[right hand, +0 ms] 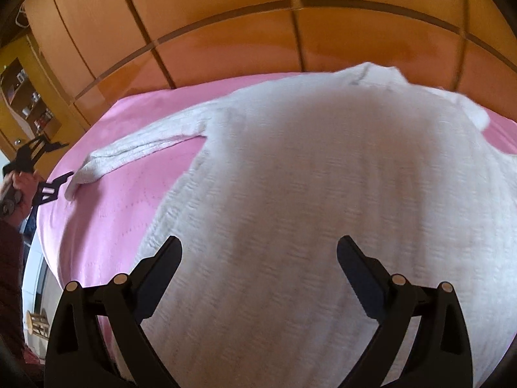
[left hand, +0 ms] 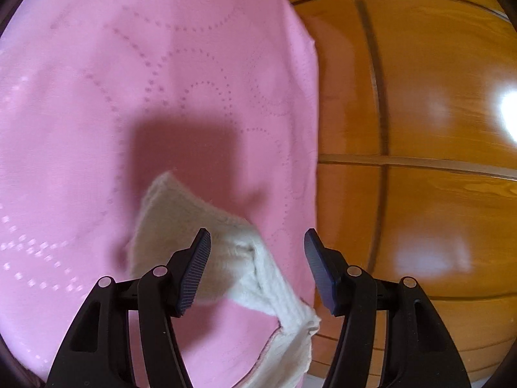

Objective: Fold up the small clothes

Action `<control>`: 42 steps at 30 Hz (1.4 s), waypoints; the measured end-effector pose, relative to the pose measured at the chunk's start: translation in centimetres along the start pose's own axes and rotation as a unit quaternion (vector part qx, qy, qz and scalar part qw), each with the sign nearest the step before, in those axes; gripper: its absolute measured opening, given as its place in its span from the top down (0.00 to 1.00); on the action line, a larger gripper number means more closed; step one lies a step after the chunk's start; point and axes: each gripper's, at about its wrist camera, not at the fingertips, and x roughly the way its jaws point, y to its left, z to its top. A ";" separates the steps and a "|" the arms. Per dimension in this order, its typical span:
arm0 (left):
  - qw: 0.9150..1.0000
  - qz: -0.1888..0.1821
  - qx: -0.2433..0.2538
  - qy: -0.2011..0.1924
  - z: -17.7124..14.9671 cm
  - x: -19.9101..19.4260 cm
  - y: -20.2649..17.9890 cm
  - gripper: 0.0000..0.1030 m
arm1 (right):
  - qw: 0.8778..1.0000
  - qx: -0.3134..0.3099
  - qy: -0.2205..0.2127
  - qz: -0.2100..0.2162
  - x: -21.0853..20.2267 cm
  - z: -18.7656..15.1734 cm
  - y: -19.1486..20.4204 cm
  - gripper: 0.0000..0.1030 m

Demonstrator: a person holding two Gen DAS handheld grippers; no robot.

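Note:
A white knitted sweater (right hand: 307, 177) lies spread flat on a pink bedspread (right hand: 122, 200), its left sleeve (right hand: 135, 152) stretched out to the left. In the left wrist view the sleeve's cuff end (left hand: 232, 258) lies at the pink bedspread's (left hand: 129, 97) right edge, partly hanging over it. My left gripper (left hand: 257, 271) is open, its jaws on either side of the cuff just above it; it also shows in the right wrist view (right hand: 51, 168) at the far left by the cuff. My right gripper (right hand: 258, 258) is open and empty over the sweater's body.
A glossy orange wooden wardrobe (right hand: 258, 32) stands along the far side of the bed and fills the right of the left wrist view (left hand: 420, 129). A shelf with small items (right hand: 29, 97) is at the far left. The person's hand (right hand: 19, 187) holds the left gripper.

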 end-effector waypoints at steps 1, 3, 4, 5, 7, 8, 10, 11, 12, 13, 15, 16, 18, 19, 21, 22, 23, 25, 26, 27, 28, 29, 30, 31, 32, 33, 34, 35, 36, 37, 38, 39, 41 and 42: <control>1.000 0.008 0.006 0.009 0.5 0.9 -0.3 0.43 | 1.000 -0.002 0.002 0.002 0.3 0.0 0.2 0.06; 0.998 0.044 0.011 0.053 0.9 3.2 -0.4 0.43 | 1.000 -0.006 0.011 0.006 1.0 -0.3 0.5 0.06; 0.996 0.059 0.009 0.066 1.0 4.1 -0.4 0.43 | 1.000 -0.006 0.016 0.008 1.4 -0.5 0.6 0.06; 0.995 0.066 0.002 0.072 1.2 4.6 -0.3 0.43 | 1.000 -0.003 0.022 0.008 1.7 -0.7 0.5 0.06; 0.995 0.060 -0.026 0.071 1.9 4.8 0.0 0.43 | 1.000 0.007 0.028 0.009 2.1 -1.0 0.1 0.06; 0.995 0.057 -0.040 0.071 2.2 4.8 0.1 0.43 | 1.000 0.010 0.027 0.009 2.1 -1.1 0.1 0.06; 0.994 0.066 -0.034 0.075 2.4 5.1 -0.1 0.43 | 0.999 0.014 0.026 0.013 2.2 -1.2 0.0 0.06; 0.994 0.077 -0.020 0.078 2.3 5.3 -0.4 0.43 | 1.000 0.014 0.025 0.013 2.2 -1.3 0.0 0.06; 0.993 0.086 -0.006 0.078 2.2 5.4 -0.8 0.45 | 1.000 0.013 0.025 0.013 2.2 -1.3 0.0 0.06; 0.992 0.100 0.012 0.075 2.1 5.4 -1.3 0.61 | 1.000 0.013 0.024 0.013 2.2 -1.4 0.1 0.06; 0.988 0.135 0.045 0.057 1.7 5.6 -2.1 0.81 | 1.000 0.012 0.021 0.012 2.2 -1.6 0.1 0.06; 0.988 0.141 0.052 0.046 1.5 5.5 -2.2 0.89 | 1.000 0.012 0.020 0.012 2.2 -1.7 0.2 0.06; 0.985 0.153 0.070 0.027 1.3 5.4 -2.8 0.96 | 1.000 0.012 0.018 0.015 2.1 -1.8 0.2 0.06; 0.983 0.161 0.082 0.019 1.2 5.4 -3.3 1.00 | 1.000 0.012 0.017 0.015 2.0 -1.9 0.2 0.06; 0.982 0.153 0.110 -0.012 0.8 4.7 -5.1 1.00 | 1.000 0.011 0.017 0.015 1.7 -2.2 0.2 0.06; 0.982 0.134 0.132 -0.033 0.6 3.8 -6.4 1.00 | 1.000 0.010 0.017 0.015 1.6 -2.3 0.2 0.06; 0.979 0.096 0.169 -0.057 0.1 2.4 -8.3 1.00 | 1.000 0.010 0.016 0.015 1.6 -2.4 0.1 0.06; 0.969 0.021 0.228 -0.092 -1.2 -0.4 -11.3 1.00 | 1.000 0.013 0.016 0.015 1.5 -2.4 0.0 0.06; 0.959 -0.029 0.262 -0.100 -2.3 -2.2 -12.6 1.00 | 1.000 0.013 0.015 0.014 1.5 -2.4 0.0 0.06; 0.953 -0.049 0.282 -0.098 -2.9 -3.3 -13.4 1.00 | 1.000 0.015 0.014 0.014 1.5 -2.5 0.0 0.06; 0.951 -0.052 0.292 -0.091 -3.3 -3.8 -13.8 1.00 | 1.000 0.017 0.012 0.013 1.5 -2.5 0.0 0.06; 0.953 -0.045 0.290 -0.071 -3.4 -3.8 -13.8 1.00 | 1.000 0.017 0.012 0.011 1.6 -2.5 0.0 0.06; 0.958 -0.040 0.281 -0.039 -3.1 -3.2 -13.6 1.00 | 1.000 0.015 0.011 0.009 1.6 -2.6 0.1 0.06; 0.966 -0.023 0.259 -0.006 -2.5 -2.3 -12.9 0.91 | 1.000 0.013 0.010 0.006 1.6 -2.6 0.2 0.06; 0.975 0.010 0.223 0.014 -1.7 -1.5 -11.7 0.56 | 1.000 0.009 0.009 0.003 1.6 -2.7 0.3 0.06; 0.981 0.035 0.190 0.019 -1.0 -1.1 -10.4 0.36 | 1.000 0.007 0.009 0.002 1.6 -2.8 0.4 0.06; 0.984 0.044 0.171 0.010 -0.4 -1.0 -9.4 0.27 | 1.000 0.006 0.008 0.002 1.6 -2.8 0.4 0.06; 0.985 0.050 0.163 0.005 0.1 -1.3 -8.6 0.27 | 1.000 0.005 0.008 0.002 1.5 -2.9 0.4 0.06; 0.987 0.064 0.146 0.004 0.9 -1.3 -7.6 0.27 | 1.000 0.005 0.007 0.003 1.4 -3.0 0.3 0.06; 0.989 0.073 0.132 0.007 1.3 -1.2 -7.1 0.27 | 1.000 0.005 0.007 0.004 1.4 -3.1 0.2 0.06; 0.989 0.089 0.114 0.017 1.9 -1.0 -6.3 0.27 | 1.000 0.005 0.007 0.004 1.4 -3.1 0.2 0.06; 0.988 0.112 0.107 0.020 2.2 -0.7 -6.0 0.27 | 1.000 0.004 0.007 0.004 1.4 -3.2 0.1 0.06; 0.981 0.168 0.098 0.004 3.2 -1.3 -4.8 0.27 | 1.000 0.000 0.006 0.002 1.5 -3.2 0.2 0.05; 0.980 0.174 0.095 0.003 3.7 -1.7 -4.4 0.28 | 1.000 -0.002 0.005 -0.001 1.6 -3.3 0.2 0.04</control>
